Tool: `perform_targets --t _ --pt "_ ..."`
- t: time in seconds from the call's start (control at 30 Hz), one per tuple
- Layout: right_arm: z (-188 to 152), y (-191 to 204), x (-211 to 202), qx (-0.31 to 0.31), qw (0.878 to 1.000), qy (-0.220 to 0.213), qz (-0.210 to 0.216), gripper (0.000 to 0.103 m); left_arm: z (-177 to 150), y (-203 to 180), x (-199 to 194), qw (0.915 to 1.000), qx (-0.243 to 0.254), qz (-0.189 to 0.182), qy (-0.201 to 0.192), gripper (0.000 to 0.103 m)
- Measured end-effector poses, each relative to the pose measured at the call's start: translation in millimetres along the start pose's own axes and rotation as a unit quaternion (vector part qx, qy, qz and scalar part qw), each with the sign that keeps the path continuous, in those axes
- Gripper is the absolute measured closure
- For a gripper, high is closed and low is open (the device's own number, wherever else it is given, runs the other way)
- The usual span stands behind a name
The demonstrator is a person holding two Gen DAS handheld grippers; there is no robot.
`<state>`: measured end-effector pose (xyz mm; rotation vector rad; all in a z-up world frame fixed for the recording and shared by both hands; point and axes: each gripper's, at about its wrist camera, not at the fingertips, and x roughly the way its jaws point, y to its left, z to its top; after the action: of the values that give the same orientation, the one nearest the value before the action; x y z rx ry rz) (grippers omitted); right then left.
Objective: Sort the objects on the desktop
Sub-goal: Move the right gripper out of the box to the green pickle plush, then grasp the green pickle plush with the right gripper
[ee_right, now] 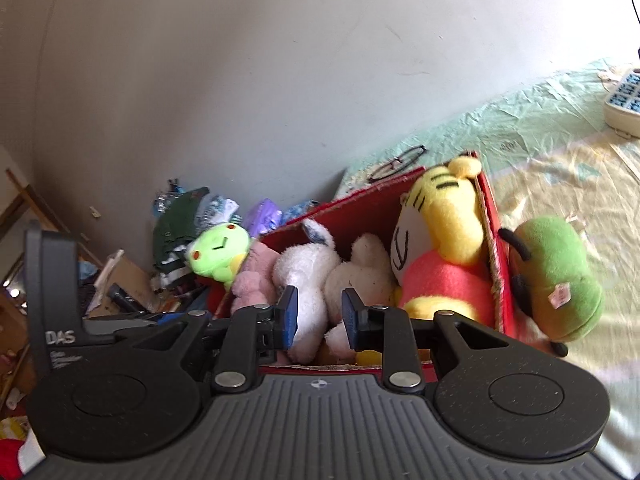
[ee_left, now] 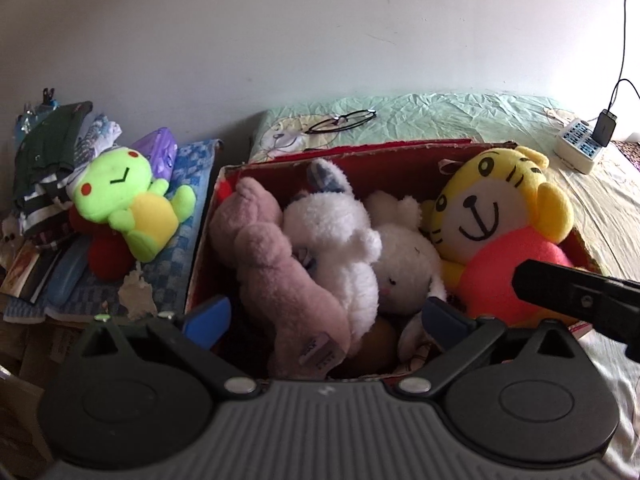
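Observation:
A red cardboard box [ee_left: 360,152] on the bed holds a pink plush [ee_left: 272,256], a white plush [ee_left: 340,240], a second white plush [ee_left: 404,264] and a yellow tiger plush [ee_left: 496,216]. My left gripper [ee_left: 326,316] is open over the box's near edge, its jaws either side of the pink plush. My right gripper [ee_right: 318,320] is open and narrow, over the near edge of the box [ee_right: 490,208], above the white plush [ee_right: 304,272]. A green plush [ee_right: 556,280] lies outside the box, to its right. A lime frog plush [ee_left: 124,204] sits left of the box.
Glasses [ee_left: 344,120] lie on the green sheet behind the box. A power strip [ee_left: 580,144] with a charger sits at far right. Folded clothes [ee_left: 52,152], books and clutter pile up to the left. The wall is close behind.

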<state>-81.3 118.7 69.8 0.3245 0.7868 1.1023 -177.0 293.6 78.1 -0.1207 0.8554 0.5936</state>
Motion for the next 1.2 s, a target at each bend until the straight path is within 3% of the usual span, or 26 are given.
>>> perform_targets --t 0.13,0.2,0.53,0.67,0.87,1.0,1.2 --pt "12 -19 -28 -0.016 1.000 -0.014 0.015 0.075 10 -18 -21 0.9989 -0.021 0.021 -0.038 0.001" --pt "19 -33 -41 -0.019 1.000 -0.016 0.011 0.071 14 -32 -28 0.9985 -0.021 0.016 -0.047 0.001" --pt "26 -110 -73 0.016 0.999 0.021 -0.024 0.071 3 -110 -38 0.9981 -0.016 -0.022 -0.055 0.002" --pt "18 -133 -72 0.030 0.998 0.048 -0.039 0.071 -5 -125 -48 0.9967 -0.023 -0.035 -0.070 0.003" --pt "18 -146 -67 0.028 0.997 0.060 -0.042 0.068 -16 -142 -58 0.9922 -0.002 -0.088 -0.088 0.003" --pt "30 -137 -52 -0.009 0.998 0.053 -0.044 0.068 -20 -141 -58 0.9900 0.008 -0.108 -0.090 0.003" --pt "41 -128 -10 -0.060 0.995 0.063 -0.047 0.068 -19 -130 -57 0.9884 -0.017 -0.121 -0.090 0.003"
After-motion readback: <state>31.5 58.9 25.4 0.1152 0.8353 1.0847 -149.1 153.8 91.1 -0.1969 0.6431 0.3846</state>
